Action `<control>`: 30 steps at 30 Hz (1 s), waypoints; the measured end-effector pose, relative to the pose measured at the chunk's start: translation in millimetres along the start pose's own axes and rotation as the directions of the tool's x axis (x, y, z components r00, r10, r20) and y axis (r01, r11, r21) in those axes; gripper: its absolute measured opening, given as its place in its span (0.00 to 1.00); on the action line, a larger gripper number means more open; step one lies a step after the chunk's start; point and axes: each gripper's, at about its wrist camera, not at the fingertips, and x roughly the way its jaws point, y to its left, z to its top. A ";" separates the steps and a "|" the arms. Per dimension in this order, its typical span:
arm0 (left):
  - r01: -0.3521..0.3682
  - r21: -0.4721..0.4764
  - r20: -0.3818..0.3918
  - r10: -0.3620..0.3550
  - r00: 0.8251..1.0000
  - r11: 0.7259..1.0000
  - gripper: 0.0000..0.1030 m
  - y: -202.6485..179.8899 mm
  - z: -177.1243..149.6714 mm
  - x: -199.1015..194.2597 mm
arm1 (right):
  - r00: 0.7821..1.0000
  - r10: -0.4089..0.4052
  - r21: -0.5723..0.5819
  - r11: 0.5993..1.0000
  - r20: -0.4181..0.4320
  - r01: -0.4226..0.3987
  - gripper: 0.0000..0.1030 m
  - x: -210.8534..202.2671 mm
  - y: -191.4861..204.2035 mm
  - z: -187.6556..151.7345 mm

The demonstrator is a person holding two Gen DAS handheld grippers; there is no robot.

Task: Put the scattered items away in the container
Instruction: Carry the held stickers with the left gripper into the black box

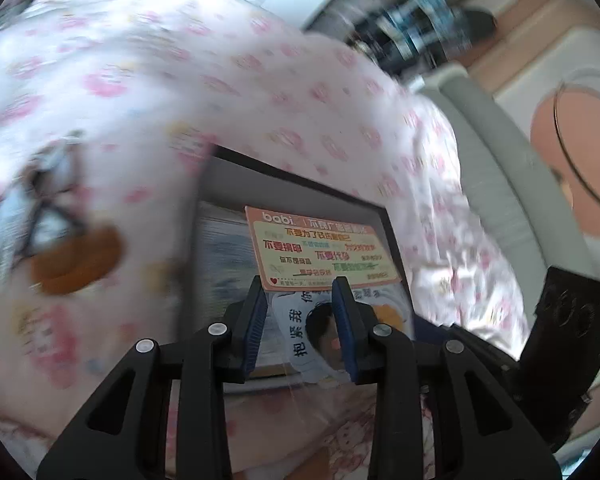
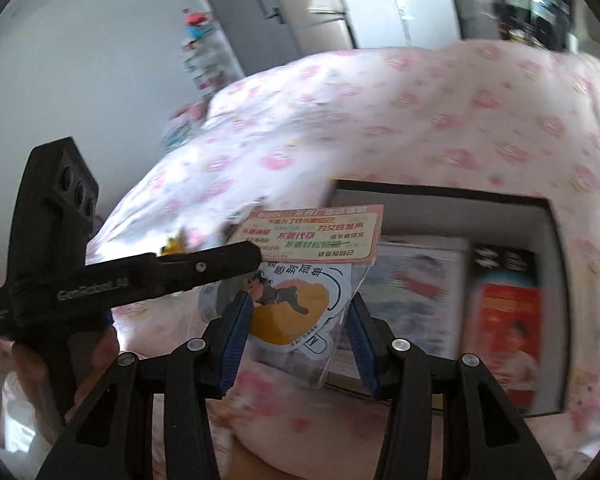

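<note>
A clear packet of stickers [image 2: 300, 280], with an orange card on top and a round white sticker below, hangs at the near left edge of the dark box [image 2: 556, 280]. In the right wrist view the left gripper [image 2: 256, 258] reaches in from the left and looks shut on the packet's upper left edge. In the left wrist view the packet [image 1: 324, 248] lies just past my left gripper's [image 1: 300, 292] blue pads. My right gripper [image 2: 296, 308] is open, its pads either side of the packet's lower part. The box holds booklets [image 2: 504, 312].
The box sits on a bed covered with a white quilt with pink prints [image 2: 420, 120]. A small orange and grey item [image 1: 60, 248] lies on the quilt to the left. A grey bed rail [image 1: 500, 184] runs on the right. A wardrobe [image 2: 320, 8] stands behind.
</note>
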 end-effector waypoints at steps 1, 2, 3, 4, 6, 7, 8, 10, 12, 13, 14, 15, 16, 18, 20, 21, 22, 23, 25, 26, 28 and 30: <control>0.015 0.006 -0.028 -0.015 0.999 1.000 0.31 -8.0 1.2 15.3 | 1.000 -0.018 0.021 1.000 0.011 0.018 0.43 -5.8 -17.0 -0.1; 0.034 0.010 -0.059 -0.033 0.998 0.999 0.31 -16.9 1.4 31.1 | 0.999 -0.031 0.031 0.999 0.017 0.031 0.43 -5.4 -27.3 0.4; 0.040 0.015 -0.077 -0.039 0.996 0.999 0.31 -23.1 0.5 41.6 | 0.998 -0.053 0.043 0.998 0.024 0.052 0.43 -8.9 -40.7 0.5; 0.040 0.016 -0.096 -0.038 0.995 0.999 0.31 -28.2 -0.8 52.6 | 0.996 -0.077 0.059 0.996 0.036 0.074 0.43 -11.0 -56.0 -0.3; 0.024 0.031 -0.127 -0.020 0.992 0.999 0.31 -36.9 -3.2 74.1 | 0.996 -0.076 0.107 0.992 0.036 0.072 0.43 -8.8 -81.8 -2.3; 0.023 0.027 -0.141 -0.019 0.990 0.999 0.31 -37.6 -4.2 82.7 | 0.997 -0.072 0.127 0.990 0.029 0.068 0.43 -5.0 -91.0 -3.2; 0.028 0.024 -0.161 -0.024 0.987 0.999 0.31 -38.3 -5.5 93.4 | 0.997 -0.069 0.148 0.987 0.023 0.065 0.43 -1.3 -101.3 -5.2; 0.018 0.021 -0.184 -0.014 0.983 1.000 0.31 -37.8 -6.9 107.1 | 0.997 -0.074 0.170 0.983 0.021 0.069 0.43 2.0 -112.3 -8.8; 0.003 0.014 -0.210 0.000 0.978 1.000 0.31 -35.6 -9.6 120.5 | 0.998 -0.055 0.196 0.979 0.012 0.051 0.43 9.5 -122.6 -12.2; -0.005 0.008 -0.219 0.007 0.976 1.000 0.31 -33.5 -11.0 125.1 | 0.999 -0.050 0.204 0.978 0.008 0.047 0.43 11.1 -126.6 -13.8; -0.024 0.002 -0.231 0.023 0.973 1.000 0.32 -31.3 -13.2 130.9 | 0.999 -0.044 0.224 0.974 0.008 0.041 0.43 15.4 -131.8 -16.7; -0.043 0.006 -0.238 0.043 0.970 0.999 0.33 -30.7 -15.0 134.3 | 0.999 -0.030 0.264 0.964 0.019 0.024 0.43 18.7 -138.0 -21.5; -0.060 0.013 -0.245 0.061 0.968 0.998 0.33 -30.8 -16.9 136.9 | 1.000 -0.010 0.313 0.950 0.013 0.005 0.43 24.7 -145.2 -27.6; -0.054 0.013 -0.254 0.055 0.966 0.998 0.34 -30.5 -19.6 138.4 | 1.000 -0.006 0.325 0.946 -0.025 0.014 0.43 33.4 -150.2 -31.2; -0.062 0.015 -0.259 0.063 0.964 0.998 0.34 -30.0 -20.7 141.5 | 0.999 -0.032 0.332 0.942 -0.032 0.041 0.43 34.2 -153.2 -31.0; -0.074 0.025 -0.259 0.078 0.963 0.997 0.34 -30.2 -19.9 141.9 | 0.998 -0.040 0.341 0.939 -0.042 0.052 0.43 34.8 -155.1 -31.1; -0.090 0.031 -0.258 0.095 0.961 0.995 0.34 -30.2 -20.6 142.6 | 0.997 -0.049 0.348 0.935 -0.052 0.064 0.43 36.5 -156.6 -31.7; -0.111 0.030 -0.255 0.115 0.960 0.993 0.35 -29.5 -22.2 143.0 | 0.997 -0.054 0.359 0.931 -0.061 0.073 0.43 38.5 -159.1 -32.5; -0.151 0.015 -0.245 0.150 0.958 0.988 0.35 -26.8 -26.2 142.6 | 0.998 -0.039 0.386 0.921 -0.052 0.056 0.43 37.5 -164.0 -34.4; -0.161 -0.002 -0.240 0.156 0.958 0.987 0.35 -24.7 -30.5 141.3 | 0.998 -0.032 0.387 0.921 -0.044 0.047 0.43 35.5 -164.9 -34.6; -0.161 -0.020 -0.236 0.151 0.960 0.987 0.35 -21.3 -35.6 138.0 | 0.998 -0.064 0.389 0.918 -0.027 0.070 0.43 30.9 -166.2 -35.5; -0.182 -0.030 -0.207 0.172 0.963 0.983 0.35 -18.0 -37.5 130.1 | 0.994 -0.109 0.384 0.918 0.008 0.097 0.43 20.7 -164.0 -33.6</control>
